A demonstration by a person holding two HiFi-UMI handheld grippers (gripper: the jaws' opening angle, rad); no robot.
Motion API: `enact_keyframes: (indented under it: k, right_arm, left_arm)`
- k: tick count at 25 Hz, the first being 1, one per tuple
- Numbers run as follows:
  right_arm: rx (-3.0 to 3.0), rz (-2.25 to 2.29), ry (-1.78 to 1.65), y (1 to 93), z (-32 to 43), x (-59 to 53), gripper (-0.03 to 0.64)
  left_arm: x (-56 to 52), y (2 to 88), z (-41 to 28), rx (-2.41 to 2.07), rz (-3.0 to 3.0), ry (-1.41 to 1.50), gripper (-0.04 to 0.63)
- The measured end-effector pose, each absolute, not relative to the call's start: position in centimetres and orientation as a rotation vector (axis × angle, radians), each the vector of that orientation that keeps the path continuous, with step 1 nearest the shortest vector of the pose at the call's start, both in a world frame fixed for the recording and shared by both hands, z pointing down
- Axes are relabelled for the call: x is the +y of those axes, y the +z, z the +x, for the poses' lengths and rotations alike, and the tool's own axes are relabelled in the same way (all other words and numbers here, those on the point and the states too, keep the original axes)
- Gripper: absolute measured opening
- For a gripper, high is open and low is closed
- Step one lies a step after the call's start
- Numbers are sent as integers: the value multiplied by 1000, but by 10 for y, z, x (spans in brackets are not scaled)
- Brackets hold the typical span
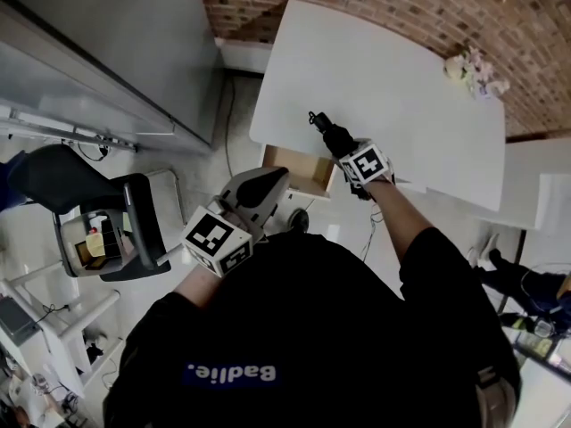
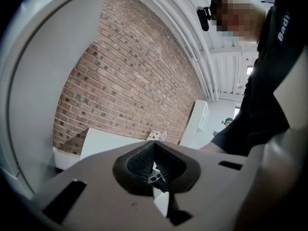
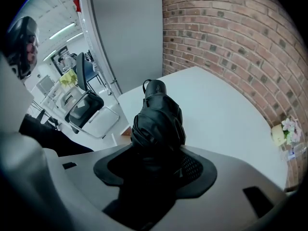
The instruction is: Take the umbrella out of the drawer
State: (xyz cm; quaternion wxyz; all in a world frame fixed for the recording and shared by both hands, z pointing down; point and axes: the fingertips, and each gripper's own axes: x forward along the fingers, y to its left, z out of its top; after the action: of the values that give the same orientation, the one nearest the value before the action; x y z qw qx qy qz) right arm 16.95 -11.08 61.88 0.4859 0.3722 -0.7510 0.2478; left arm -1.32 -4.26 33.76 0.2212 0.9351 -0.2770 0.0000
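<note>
A black folded umbrella sticks out from my right gripper, held above the near edge of the white table. In the right gripper view the umbrella fills the space between the jaws of the right gripper, which is shut on it; its strap end points away from me over the table. Below the table edge a wooden drawer stands pulled out. My left gripper hangs beside the drawer, its pads together and holding nothing.
A brick wall runs behind the table. A small bunch of pale flowers sits at the table's far right corner. A dark chair and a cluttered cart stand on the floor to the left, under a grey board.
</note>
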Motion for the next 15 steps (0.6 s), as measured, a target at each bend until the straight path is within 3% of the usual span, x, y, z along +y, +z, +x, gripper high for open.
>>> enact_keyframes:
  k: [15]
  right_arm:
    - [-1762, 927, 668, 669, 185, -172, 265]
  left_arm:
    - [-64, 343, -26, -885, 2517, 40, -2]
